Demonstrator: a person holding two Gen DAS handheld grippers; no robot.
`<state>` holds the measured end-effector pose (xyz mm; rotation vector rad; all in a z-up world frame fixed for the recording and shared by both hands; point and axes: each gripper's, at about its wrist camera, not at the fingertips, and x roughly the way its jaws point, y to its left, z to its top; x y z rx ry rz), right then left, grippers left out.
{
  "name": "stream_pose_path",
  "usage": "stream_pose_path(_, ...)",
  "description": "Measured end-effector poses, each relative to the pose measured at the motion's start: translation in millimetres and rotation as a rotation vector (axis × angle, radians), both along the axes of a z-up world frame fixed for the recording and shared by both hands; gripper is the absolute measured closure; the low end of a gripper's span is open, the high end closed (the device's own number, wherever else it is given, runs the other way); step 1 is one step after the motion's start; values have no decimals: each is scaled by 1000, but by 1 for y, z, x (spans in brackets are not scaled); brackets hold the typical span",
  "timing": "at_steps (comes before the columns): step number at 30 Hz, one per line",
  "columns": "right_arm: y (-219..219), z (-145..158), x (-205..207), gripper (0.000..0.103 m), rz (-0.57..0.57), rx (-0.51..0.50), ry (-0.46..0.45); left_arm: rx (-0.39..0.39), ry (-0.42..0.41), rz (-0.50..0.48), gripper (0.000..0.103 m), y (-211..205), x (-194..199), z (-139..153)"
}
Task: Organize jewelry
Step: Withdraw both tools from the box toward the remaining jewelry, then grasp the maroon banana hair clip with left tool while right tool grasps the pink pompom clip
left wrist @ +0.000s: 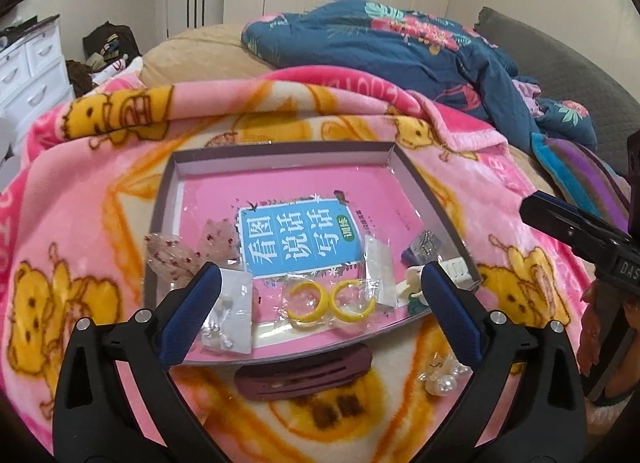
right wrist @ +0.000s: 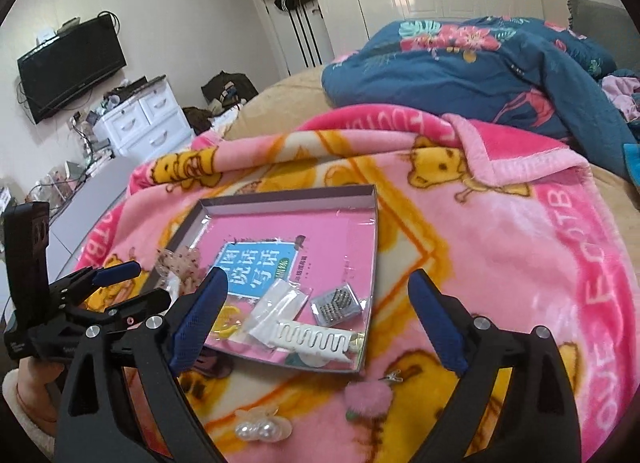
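Both jaws spread wide and grasping nothing, the left hand-held gripper (left wrist: pixel 320 287) hovers over the near edge of the shallow tray (left wrist: pixel 432 199) on the pink blanket (left wrist: pixel 80 223), above bagged yellow hoop earrings (left wrist: pixel 332 299). The right hand-held gripper (right wrist: pixel 316 287) hangs released by the tray's near corner. A pearl clip (right wrist: pixel 258 429) and a pink pompom (right wrist: pixel 368 397) lie outside on the blanket.

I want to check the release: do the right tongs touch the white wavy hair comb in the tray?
Apart. The right wrist view shows the right tongs open, with the white comb lying free between them.
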<state>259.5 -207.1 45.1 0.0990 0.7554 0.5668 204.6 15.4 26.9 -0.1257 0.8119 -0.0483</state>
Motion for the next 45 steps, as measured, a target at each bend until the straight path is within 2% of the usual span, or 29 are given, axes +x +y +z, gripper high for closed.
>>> stream_pose_path(3, -3, 11, -12, 11, 9, -2, -25, 7, -15, 7, 10, 1, -8, 10)
stream_pose_path(5, -4, 17, -20, 6, 9, -4, -43, 8, -29, 19, 10, 4, -15, 18)
stream_pose_path(12, -7, 37, -45, 5, 21, 21, -82, 2, -85, 47, 10, 16, -41, 43)
stream_pose_path(20, -7, 46, -61, 5, 30, 30, -92, 1, -126, 92, 10, 32, -66, 61)
stream_pose_path(30, -6, 47, -82, 5, 50, 18, -94, -8, -140, 140, 9, 50, -92, 66)
stream_pose_path(45, -6, 35, -108, 4, 56, -44, -110, -8, -115, 149, 9, 53, -116, 54)
